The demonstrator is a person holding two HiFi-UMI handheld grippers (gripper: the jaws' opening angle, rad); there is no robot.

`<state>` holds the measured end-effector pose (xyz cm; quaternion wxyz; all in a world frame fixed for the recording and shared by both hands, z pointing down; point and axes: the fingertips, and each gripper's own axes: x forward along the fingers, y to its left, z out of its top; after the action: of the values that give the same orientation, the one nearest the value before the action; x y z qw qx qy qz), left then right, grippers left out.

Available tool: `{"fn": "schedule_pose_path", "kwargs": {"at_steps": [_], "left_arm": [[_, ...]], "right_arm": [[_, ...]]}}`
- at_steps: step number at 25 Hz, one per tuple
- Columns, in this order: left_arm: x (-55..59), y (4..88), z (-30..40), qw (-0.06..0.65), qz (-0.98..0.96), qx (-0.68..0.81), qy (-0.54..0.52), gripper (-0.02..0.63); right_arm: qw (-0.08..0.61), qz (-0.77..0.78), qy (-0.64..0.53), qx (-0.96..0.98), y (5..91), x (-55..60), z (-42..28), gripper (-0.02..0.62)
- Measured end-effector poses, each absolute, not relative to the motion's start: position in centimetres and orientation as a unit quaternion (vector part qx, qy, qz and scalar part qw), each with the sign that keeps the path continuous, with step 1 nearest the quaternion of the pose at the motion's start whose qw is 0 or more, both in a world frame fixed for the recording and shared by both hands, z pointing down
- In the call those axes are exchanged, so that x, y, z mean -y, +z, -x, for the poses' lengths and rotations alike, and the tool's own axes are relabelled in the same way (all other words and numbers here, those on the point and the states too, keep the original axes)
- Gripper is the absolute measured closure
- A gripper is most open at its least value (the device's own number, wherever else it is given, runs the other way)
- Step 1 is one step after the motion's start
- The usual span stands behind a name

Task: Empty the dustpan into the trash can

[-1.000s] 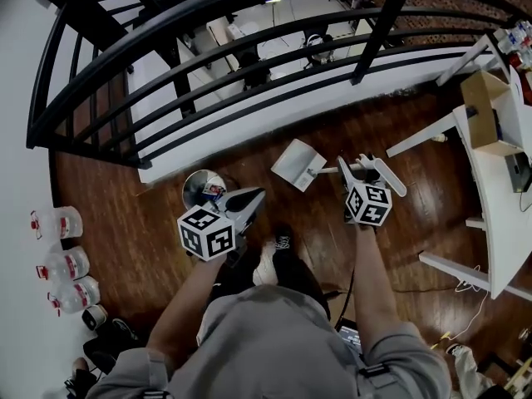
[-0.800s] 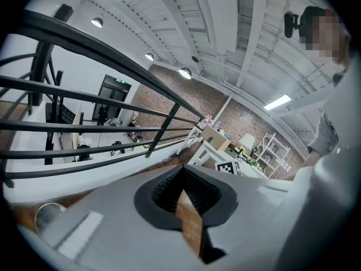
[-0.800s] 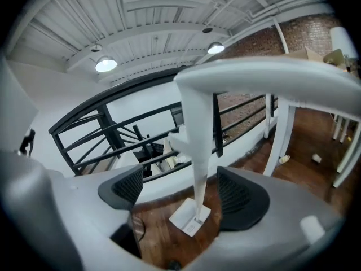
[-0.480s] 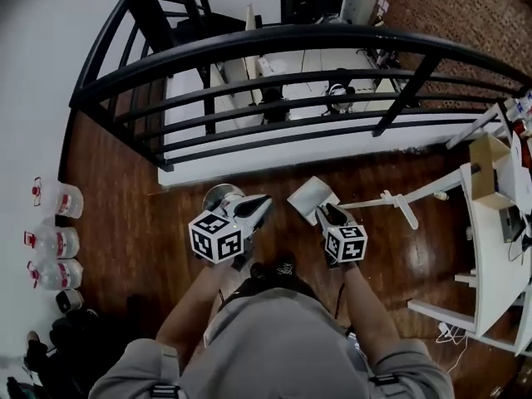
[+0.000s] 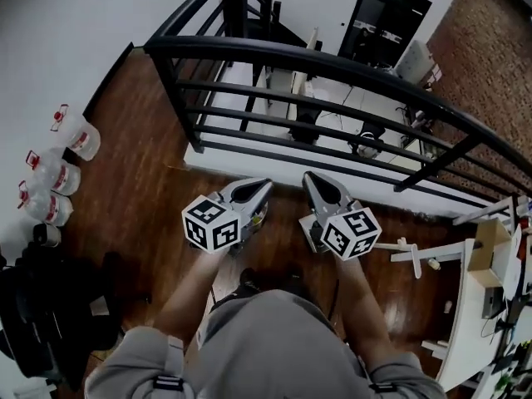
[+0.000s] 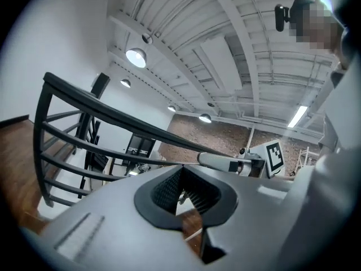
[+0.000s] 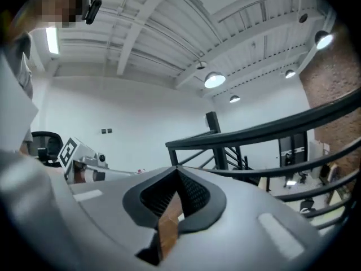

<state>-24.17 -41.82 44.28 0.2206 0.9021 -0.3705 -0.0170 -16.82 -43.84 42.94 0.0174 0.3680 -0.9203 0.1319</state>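
Neither the dustpan nor the trash can shows in any current view. Both grippers are lifted side by side in front of the black railing, pointing roughly level. My left gripper has its jaws together with nothing between them, as the left gripper view also shows. My right gripper has just been closing and is now shut on nothing. Each gripper view catches the other gripper's marker cube at its side, the right one and the left one.
The railing runs across just ahead, with a lower floor beyond it. Several water jugs line the left wall, with a black bag below them. A white table and its foot bar stand at the right.
Both grippers rose and drew level, close together. The right one left the white dustpan on the floor and its jaws closed. Dustpan and steel trash can dropped out of view.
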Motion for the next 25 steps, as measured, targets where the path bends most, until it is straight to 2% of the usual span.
{"fn": "schedule_pose_path", "kwargs": {"at_steps": [9,25], "left_arm": [[41.5,38.9,26.1,0.189,-0.883,0.427,-0.048,0.601],[42.6,36.5,24.8,0.158,-0.879,0.447,-0.046,0.601]], "right_arm": [[-0.013,-0.274,0.097,0.957,35.8,42.8,20.3,0.595],[-0.018,-0.252,0.100,0.962,35.1,44.1,18.8,0.595]]}}
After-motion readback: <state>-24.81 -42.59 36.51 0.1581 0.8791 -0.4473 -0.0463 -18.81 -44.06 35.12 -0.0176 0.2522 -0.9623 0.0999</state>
